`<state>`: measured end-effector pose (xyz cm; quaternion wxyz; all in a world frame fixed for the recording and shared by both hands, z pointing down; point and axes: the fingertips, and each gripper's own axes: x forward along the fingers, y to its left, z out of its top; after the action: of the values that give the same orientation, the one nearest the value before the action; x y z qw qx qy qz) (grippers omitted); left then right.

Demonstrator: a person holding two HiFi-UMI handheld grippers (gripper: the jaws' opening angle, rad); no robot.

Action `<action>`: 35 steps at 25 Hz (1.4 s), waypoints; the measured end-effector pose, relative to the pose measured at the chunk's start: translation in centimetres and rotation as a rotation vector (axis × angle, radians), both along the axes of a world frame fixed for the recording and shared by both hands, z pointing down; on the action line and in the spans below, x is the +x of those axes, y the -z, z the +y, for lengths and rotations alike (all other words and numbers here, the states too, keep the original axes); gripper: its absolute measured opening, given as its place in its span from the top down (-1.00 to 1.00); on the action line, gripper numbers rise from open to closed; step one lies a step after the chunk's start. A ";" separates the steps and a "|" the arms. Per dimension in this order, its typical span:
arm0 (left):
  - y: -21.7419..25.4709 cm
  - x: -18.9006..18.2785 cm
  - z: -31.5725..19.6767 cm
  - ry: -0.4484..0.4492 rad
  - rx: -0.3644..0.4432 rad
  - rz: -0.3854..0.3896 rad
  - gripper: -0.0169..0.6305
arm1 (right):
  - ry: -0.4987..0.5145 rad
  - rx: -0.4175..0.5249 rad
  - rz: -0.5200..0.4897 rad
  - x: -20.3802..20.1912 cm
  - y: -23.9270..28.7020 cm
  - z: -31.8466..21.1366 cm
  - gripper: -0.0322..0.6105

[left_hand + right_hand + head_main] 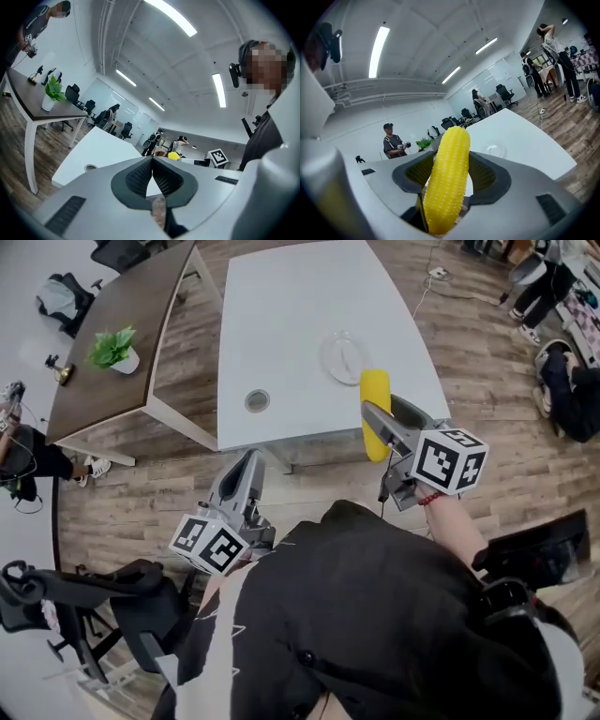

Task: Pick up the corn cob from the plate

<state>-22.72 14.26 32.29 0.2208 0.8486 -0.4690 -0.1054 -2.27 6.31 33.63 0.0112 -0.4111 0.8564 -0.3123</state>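
My right gripper (377,418) is shut on the yellow corn cob (375,413), held in the air over the white table's near right edge. In the right gripper view the corn cob (447,180) stands between the two dark pads, sticking out past them. The clear glass plate (343,356) lies on the white table (281,324) beyond the cob, with nothing on it; the plate (495,150) shows faintly past the jaws. My left gripper (246,474) hangs below the table's near edge, over the wooden floor, its pads (161,180) closed together on nothing.
A round cable grommet (257,400) sits near the white table's front edge. A dark wooden table (122,324) with a small potted plant (114,349) stands to the left. Office chairs (66,606) and people (562,381) are around the room's edges.
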 end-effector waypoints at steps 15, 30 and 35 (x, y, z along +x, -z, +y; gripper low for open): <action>0.8 12.3 -3.0 0.114 -0.001 0.055 0.91 | 0.101 -0.032 -0.136 13.1 3.0 -2.6 0.13; 0.3 20.3 -3.5 0.170 -0.009 0.025 0.90 | 0.222 -0.042 -0.196 19.2 1.9 -4.0 0.13; 0.1 21.3 -3.5 0.185 -0.009 0.011 0.91 | 0.229 -0.042 -0.213 20.5 1.6 -4.4 0.13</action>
<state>-1.38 10.81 32.17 0.2168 0.7999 -0.5448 -0.1280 18.19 1.88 32.08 0.0575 -0.2755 0.8849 -0.3712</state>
